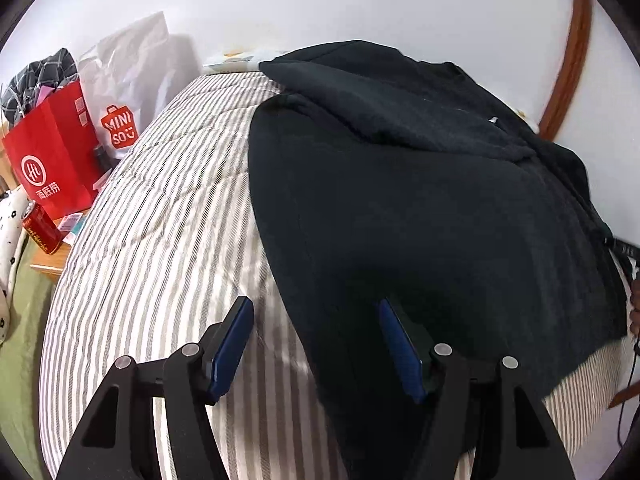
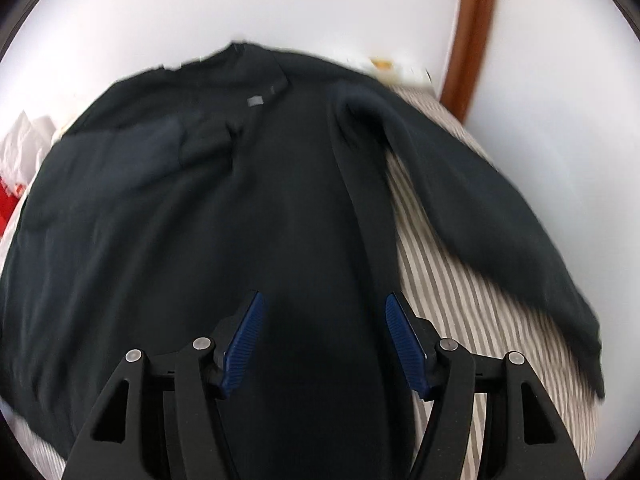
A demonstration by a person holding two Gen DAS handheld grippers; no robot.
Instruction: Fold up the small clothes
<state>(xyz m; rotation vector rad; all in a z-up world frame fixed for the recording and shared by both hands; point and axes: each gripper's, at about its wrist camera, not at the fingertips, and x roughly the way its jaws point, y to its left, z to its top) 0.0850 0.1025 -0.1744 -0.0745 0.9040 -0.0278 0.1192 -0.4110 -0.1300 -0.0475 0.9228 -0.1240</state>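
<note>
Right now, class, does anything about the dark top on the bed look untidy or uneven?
Yes. One sleeve still lies spread out on the striped bedcover, while the other side of the top is already folded in, so it looks lopsided.

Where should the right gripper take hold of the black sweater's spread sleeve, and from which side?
At the cuff end of the sleeve, from the near bed edge: it lies flat on the striped bedding, clear of the body.
</note>
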